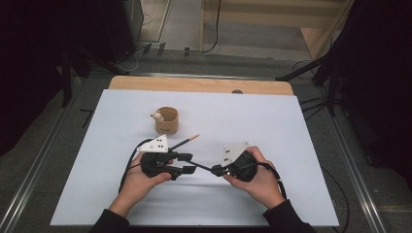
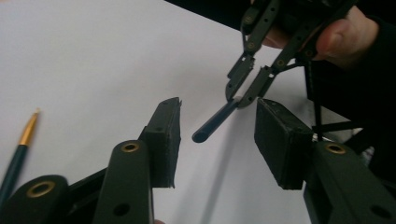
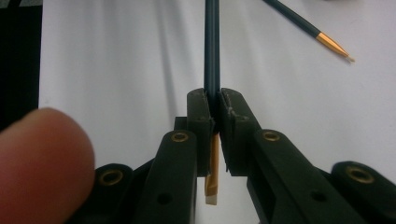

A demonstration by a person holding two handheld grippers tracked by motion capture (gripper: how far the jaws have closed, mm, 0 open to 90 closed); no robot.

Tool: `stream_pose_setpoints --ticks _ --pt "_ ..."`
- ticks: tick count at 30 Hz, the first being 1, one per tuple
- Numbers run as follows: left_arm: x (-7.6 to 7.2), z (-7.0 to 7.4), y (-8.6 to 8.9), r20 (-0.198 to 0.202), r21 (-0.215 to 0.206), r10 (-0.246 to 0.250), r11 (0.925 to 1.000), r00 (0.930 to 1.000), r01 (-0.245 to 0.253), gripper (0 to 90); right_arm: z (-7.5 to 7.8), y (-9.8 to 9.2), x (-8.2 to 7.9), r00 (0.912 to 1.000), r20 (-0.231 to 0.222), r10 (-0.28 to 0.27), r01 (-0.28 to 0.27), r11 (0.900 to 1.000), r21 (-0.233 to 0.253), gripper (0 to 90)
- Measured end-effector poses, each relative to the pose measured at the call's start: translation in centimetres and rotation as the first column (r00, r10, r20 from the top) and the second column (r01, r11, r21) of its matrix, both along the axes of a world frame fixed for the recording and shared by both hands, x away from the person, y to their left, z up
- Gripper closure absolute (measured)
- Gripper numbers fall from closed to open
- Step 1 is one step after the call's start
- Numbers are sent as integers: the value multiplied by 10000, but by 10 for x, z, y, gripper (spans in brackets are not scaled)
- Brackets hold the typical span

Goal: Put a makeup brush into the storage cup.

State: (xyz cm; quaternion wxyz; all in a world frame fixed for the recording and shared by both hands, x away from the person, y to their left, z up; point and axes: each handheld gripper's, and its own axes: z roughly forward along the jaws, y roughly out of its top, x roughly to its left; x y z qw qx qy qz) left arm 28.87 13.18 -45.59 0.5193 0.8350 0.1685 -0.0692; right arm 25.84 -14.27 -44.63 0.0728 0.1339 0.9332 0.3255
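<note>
Big white table (image 1: 291, 145) fills mid-frame, with a tan animal cup (image 1: 166, 120) upper left of center. The right gripper (image 3: 214, 109) is clenched on a dark paintbrush (image 3: 212, 46); its handle end pokes between the left gripper's (image 2: 215, 135) spread jaws. If those close off-center, the brush could twist loose. The right gripper view also catches the gold ferrule behind its pads, and a second paintbrush (image 3: 308, 29) upper right.
</note>
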Motion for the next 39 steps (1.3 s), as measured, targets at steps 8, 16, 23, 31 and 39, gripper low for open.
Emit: stream_pose_setpoints --ticks 8,16,23,31,39 --pt "2 -1 -1 -416 181 -297 9994 9987 305 615 0 2 -2 9995 -23 306 -306 9995 -62 846" --pt "3 -2 -1 -737 331 -484 9982 9961 509 691 -1 4 -2 9986 -34 526 -526 9985 -172 846" --pt "3 -3 -2 -945 612 -552 9963 9940 611 742 -1 4 -2 9979 7 650 -650 9977 -201 846" --pt "4 -4 -2 -1100 714 -574 9953 9923 655 803 -3 5 -2 9966 -51 821 -822 9962 -301 845" --pt "4 -1 -1 -1023 483 -742 9957 9920 795 861 -5 4 0 9981 -73 609 -610 9980 -154 819"
